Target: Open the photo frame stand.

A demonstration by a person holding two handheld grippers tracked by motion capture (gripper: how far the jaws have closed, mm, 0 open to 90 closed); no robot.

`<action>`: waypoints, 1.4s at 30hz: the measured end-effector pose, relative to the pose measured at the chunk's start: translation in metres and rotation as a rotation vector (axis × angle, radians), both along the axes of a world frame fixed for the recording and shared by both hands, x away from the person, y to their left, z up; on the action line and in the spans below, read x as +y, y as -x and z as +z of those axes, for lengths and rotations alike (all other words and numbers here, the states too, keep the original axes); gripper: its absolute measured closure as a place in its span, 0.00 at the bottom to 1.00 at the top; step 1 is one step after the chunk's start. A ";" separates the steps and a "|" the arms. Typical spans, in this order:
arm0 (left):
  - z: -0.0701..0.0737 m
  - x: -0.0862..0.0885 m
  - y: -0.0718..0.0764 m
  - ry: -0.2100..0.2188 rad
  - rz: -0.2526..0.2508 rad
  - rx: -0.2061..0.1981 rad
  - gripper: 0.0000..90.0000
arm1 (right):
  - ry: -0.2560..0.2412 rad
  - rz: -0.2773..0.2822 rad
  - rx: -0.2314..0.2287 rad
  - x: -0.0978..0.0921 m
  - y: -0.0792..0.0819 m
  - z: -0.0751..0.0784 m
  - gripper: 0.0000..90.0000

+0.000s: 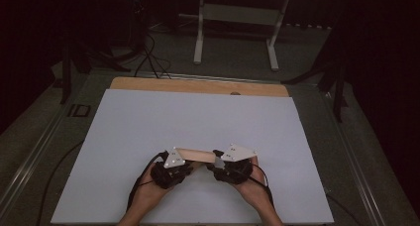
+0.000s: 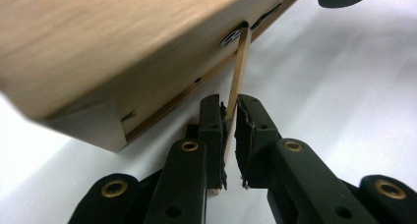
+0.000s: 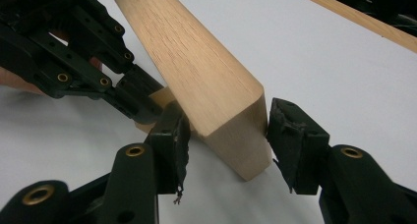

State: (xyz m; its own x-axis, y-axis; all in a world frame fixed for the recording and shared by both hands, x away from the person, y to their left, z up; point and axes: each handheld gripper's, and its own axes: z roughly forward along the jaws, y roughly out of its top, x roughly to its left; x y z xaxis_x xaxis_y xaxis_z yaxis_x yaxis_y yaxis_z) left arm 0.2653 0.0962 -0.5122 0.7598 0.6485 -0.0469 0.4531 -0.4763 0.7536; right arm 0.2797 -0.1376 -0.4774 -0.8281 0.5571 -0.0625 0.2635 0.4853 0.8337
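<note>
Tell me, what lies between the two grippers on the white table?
A wooden block spans the stretch between the left gripper and the right gripper, as the high view shows. The left one pinches a thin wooden stick.

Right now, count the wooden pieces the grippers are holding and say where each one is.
2. The block sits between the right gripper's jaws, lifted off the white table. The thin stick is pinched in the left gripper, its tip at a slot in the block's side. Others may be hidden.
</note>
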 end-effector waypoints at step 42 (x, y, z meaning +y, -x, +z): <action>0.006 0.019 0.008 -0.013 0.030 -0.038 0.74 | 0.001 0.027 0.032 -0.017 -0.003 0.000 0.36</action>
